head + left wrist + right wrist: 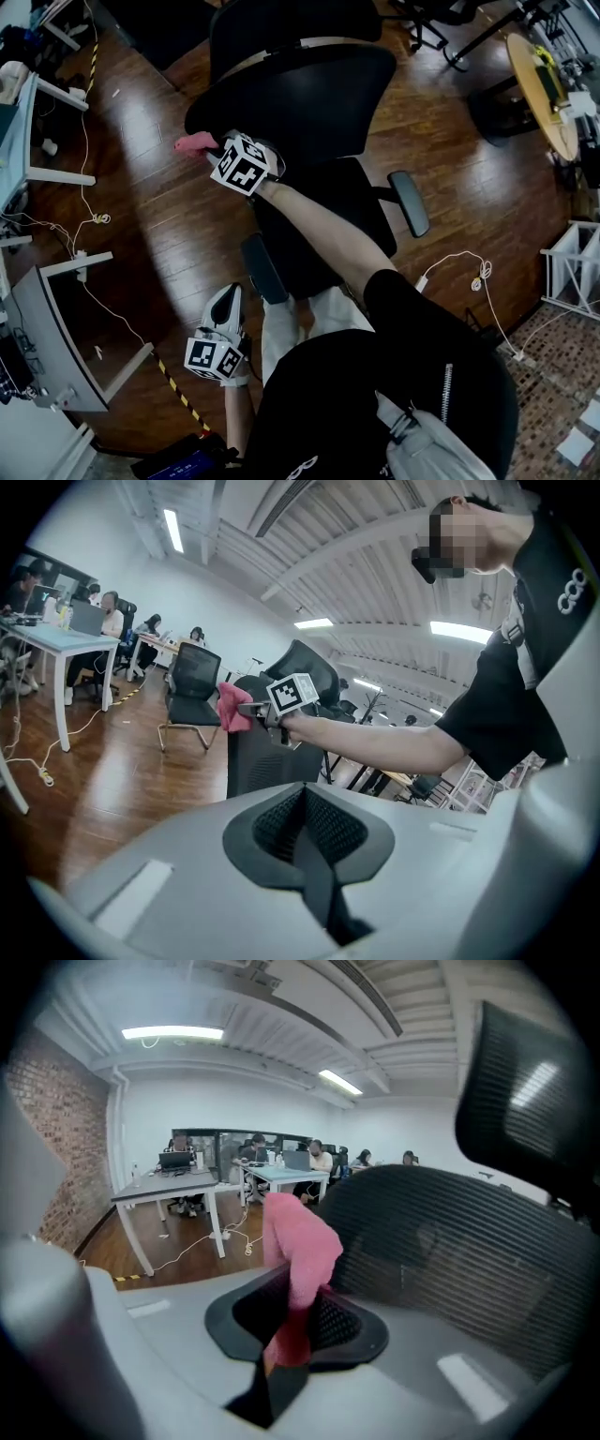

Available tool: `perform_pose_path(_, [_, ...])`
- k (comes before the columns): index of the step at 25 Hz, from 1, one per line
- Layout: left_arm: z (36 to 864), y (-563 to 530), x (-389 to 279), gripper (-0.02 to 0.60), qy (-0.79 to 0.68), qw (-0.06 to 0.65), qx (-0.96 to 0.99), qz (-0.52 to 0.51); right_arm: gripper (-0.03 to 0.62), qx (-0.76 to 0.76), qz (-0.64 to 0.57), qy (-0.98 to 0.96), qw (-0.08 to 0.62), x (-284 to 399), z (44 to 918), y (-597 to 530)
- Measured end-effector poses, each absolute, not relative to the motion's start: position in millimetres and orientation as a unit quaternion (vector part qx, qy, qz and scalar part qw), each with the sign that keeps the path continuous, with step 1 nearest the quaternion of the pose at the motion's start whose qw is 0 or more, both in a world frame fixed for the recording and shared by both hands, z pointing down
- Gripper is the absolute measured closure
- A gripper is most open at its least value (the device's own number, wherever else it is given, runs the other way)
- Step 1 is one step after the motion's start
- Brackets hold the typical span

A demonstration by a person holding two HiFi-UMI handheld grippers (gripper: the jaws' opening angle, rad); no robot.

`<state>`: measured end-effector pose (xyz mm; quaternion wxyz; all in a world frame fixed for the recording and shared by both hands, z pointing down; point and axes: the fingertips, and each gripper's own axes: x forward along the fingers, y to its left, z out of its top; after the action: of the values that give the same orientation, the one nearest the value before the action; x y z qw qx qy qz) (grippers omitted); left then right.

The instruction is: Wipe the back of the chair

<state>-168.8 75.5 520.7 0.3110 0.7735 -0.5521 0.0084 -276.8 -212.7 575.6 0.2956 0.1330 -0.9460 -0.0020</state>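
Observation:
A black mesh office chair stands in front of me, its backrest filling the right of the right gripper view. My right gripper is shut on a pink cloth at the backrest's left edge. The cloth hangs up out of the jaws beside the mesh. Low at my left side, my left gripper is held shut with nothing in it, pointing up at the chair and the cloth.
White desks stand on the wooden floor at the left, with cables trailing between them. A round wooden table and white shelving are at the right. The chair's armrests jut toward me. Other people sit at distant desks.

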Motion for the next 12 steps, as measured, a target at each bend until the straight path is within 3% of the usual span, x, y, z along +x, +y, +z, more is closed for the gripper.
perform_pose_path(12, [521,46,-124,0.589,-0.528,0.308,0.791,0.020,0.549,0.199,0.030,-0.932,0.302,-185,579,-281])
